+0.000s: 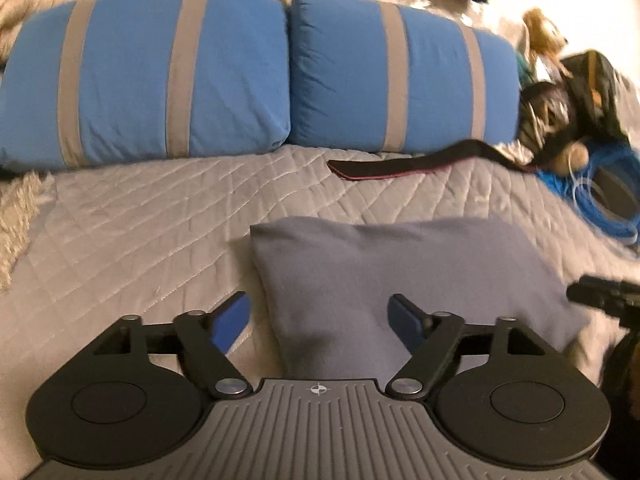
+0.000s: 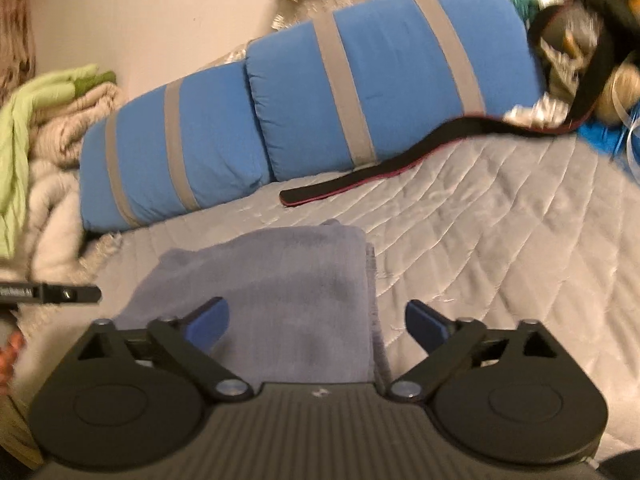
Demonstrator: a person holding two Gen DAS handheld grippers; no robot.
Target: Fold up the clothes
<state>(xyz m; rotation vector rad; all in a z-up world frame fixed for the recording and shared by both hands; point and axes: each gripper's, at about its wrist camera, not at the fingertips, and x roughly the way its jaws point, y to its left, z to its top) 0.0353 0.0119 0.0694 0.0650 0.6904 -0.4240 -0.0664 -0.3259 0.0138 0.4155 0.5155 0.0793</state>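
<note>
Grey-blue garment (image 1: 400,276); blue pillows (image 1: 160,76), grey stripes; grey diamond-quilted bedspread (image 1: 160,220); black strap (image 1: 420,164), red edge.

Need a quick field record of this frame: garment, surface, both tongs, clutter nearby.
garment: grey-blue cloth, folded into a flat rectangle, lying on the bed
surface: grey quilted bedspread
left tongs: open, nothing between the pads, above the cloth's near edge
right tongs: open wide, nothing held, over the cloth's right edge
behind: two blue pillows with grey stripes
clutter: black strap on the bedspread, running towards a dark bag
</note>
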